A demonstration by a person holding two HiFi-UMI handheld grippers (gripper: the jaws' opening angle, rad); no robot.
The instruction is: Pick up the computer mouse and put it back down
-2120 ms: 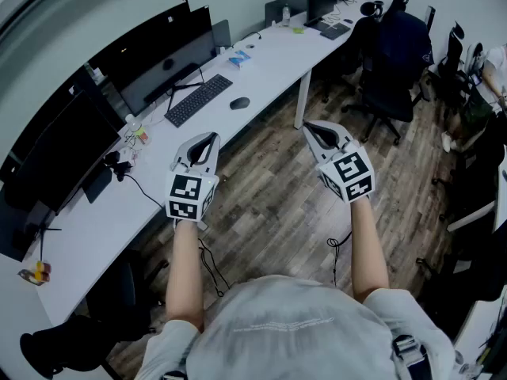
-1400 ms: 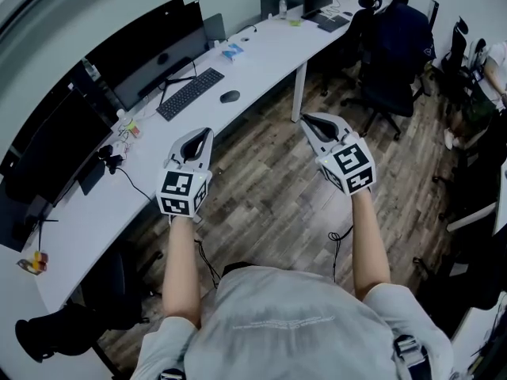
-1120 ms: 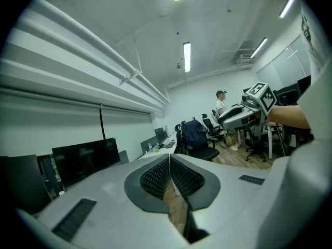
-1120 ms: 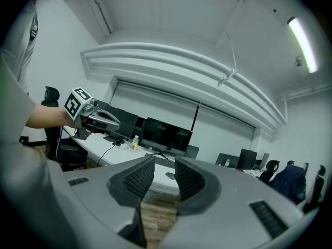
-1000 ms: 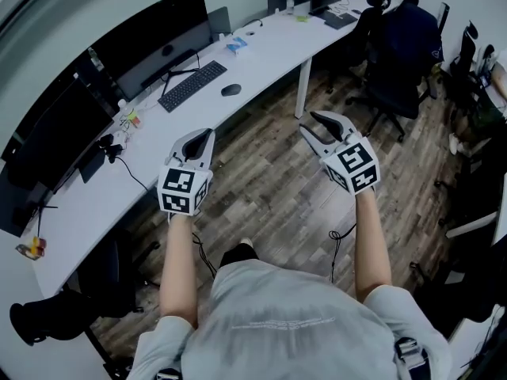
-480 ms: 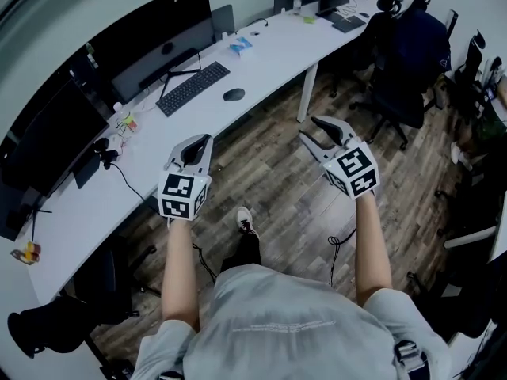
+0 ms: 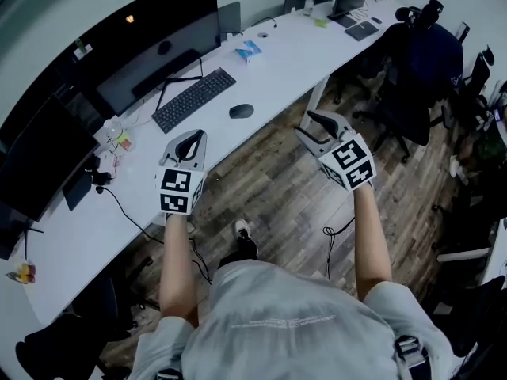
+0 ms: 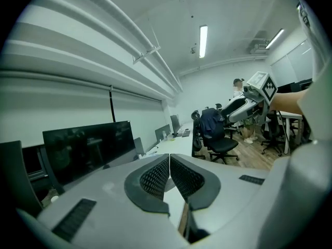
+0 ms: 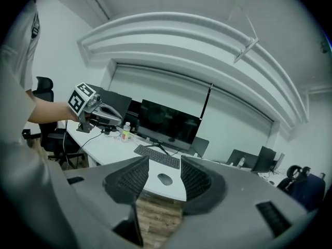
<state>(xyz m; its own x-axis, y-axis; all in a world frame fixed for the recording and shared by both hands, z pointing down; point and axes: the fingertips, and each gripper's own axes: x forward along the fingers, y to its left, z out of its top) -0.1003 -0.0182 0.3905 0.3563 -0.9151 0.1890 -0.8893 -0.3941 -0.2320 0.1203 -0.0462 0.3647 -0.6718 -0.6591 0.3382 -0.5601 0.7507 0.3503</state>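
Observation:
The dark computer mouse (image 7: 241, 111) lies on the long white desk (image 7: 277, 62), just right of a black keyboard (image 7: 194, 99). Both grippers hang in the air over the wooden floor, short of the desk and touching nothing. My left gripper (image 7: 192, 138) is shut and empty; its pads meet in the left gripper view (image 8: 169, 162). My right gripper (image 7: 304, 123) is open and empty. Through its gap (image 9: 164, 162) the mouse (image 9: 165, 179) shows far off on the desk, with the keyboard (image 9: 157, 156) behind it.
Black monitors (image 7: 158, 54) line the desk's far edge, with a blue item (image 7: 248, 49) and a bottle (image 9: 126, 130) near them. Black office chairs (image 7: 420, 70) stand at the right. A cable (image 7: 333, 236) lies on the floor by my foot.
I have stepped closer to the desk, so the mouse and keyboard sit nearer both grippers. The left stays shut and the right stays open.

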